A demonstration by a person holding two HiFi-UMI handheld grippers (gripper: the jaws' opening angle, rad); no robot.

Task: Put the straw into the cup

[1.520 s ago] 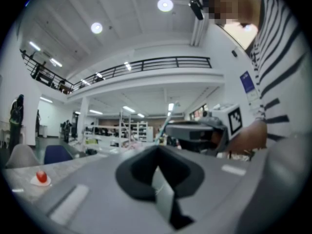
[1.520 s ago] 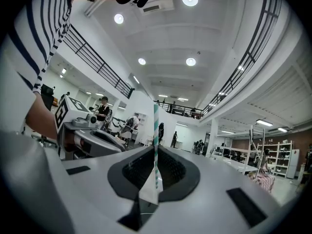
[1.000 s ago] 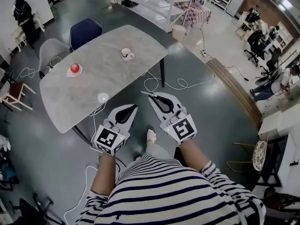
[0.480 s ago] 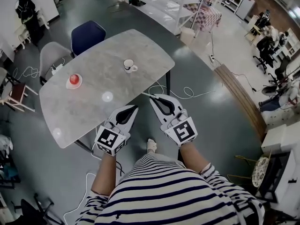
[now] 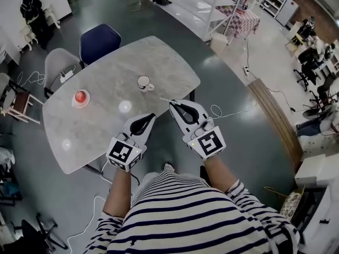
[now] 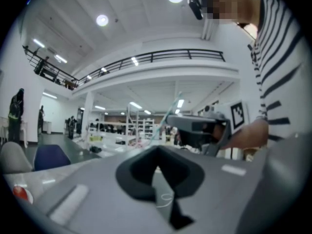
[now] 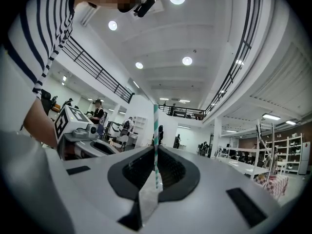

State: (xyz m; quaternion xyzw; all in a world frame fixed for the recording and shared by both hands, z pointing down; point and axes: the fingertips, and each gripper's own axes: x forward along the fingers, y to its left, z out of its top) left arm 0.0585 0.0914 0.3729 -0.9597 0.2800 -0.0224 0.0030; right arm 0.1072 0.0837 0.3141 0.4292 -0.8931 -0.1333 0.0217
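A white cup (image 5: 143, 82) stands on the grey marble table (image 5: 106, 78), toward its far right side. My right gripper (image 5: 172, 103) is shut on a thin green-and-white striped straw (image 7: 155, 140), whose end pokes out past the jaw tips (image 5: 164, 100), just short of the cup. In the right gripper view the straw stands upright between the closed jaws. My left gripper (image 5: 151, 116) hovers over the table's near edge, left of the right one, shut with nothing in it. The left gripper view shows the right gripper (image 6: 200, 128) and the straw (image 6: 168, 113).
A red object on a white saucer (image 5: 80, 97) sits at the table's left. A blue chair (image 5: 99, 38) and a grey chair (image 5: 55, 62) stand behind the table. White shelving (image 5: 185, 1) is further back. Cables (image 5: 225, 111) lie on the floor at the right.
The person has stepped closer to the table. Both grippers, earlier over the floor in front of it, now reach over its near edge, with the straw tip nearer the cup.
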